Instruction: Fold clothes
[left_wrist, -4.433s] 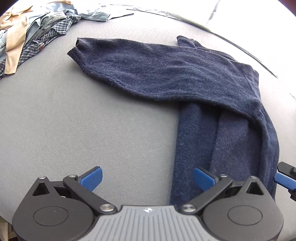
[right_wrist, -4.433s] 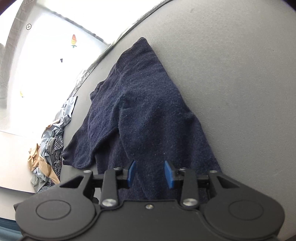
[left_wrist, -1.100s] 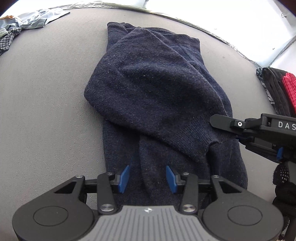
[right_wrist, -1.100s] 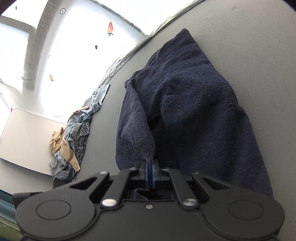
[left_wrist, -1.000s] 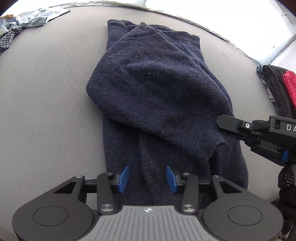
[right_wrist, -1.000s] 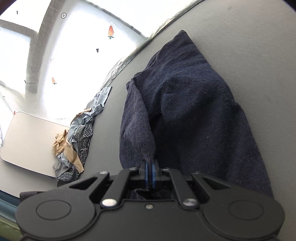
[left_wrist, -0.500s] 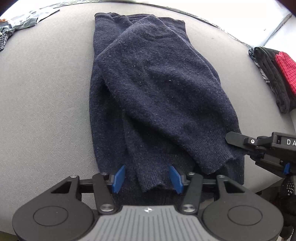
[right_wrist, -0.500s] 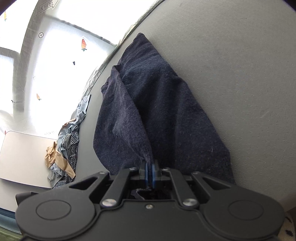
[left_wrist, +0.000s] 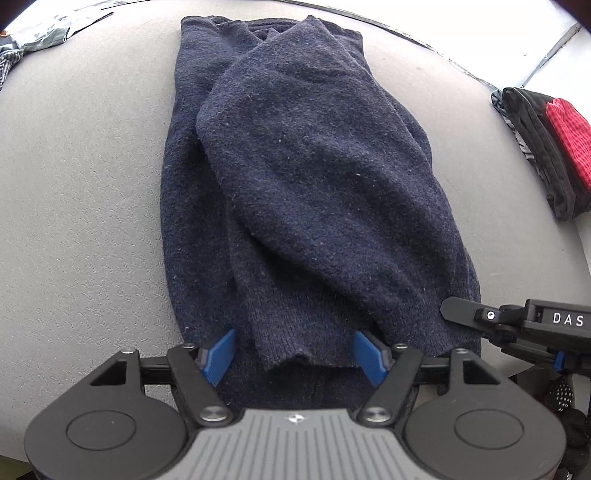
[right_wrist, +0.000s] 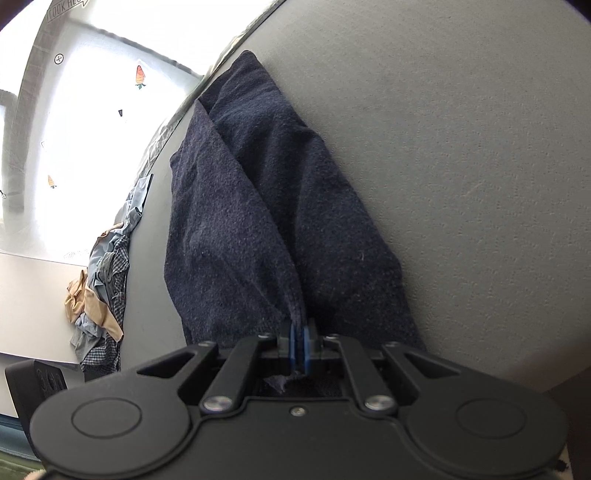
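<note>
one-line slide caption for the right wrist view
Right gripper shut on a dark navy knitted sweater's cuff over the grey table.

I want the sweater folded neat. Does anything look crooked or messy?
A bit. The top sleeve of the navy sweater lies slanted across the body, not straight, and its cuff is pinched in the right gripper. The left gripper is opening around the other cuff. The pile of clothes at the table's edge is jumbled.

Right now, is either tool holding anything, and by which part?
The right tool is shut on the navy sweater, pinching the cuff end of its folded-over sleeve. The left tool holds nothing: its jaws are opening, astride the other cuff.
</note>
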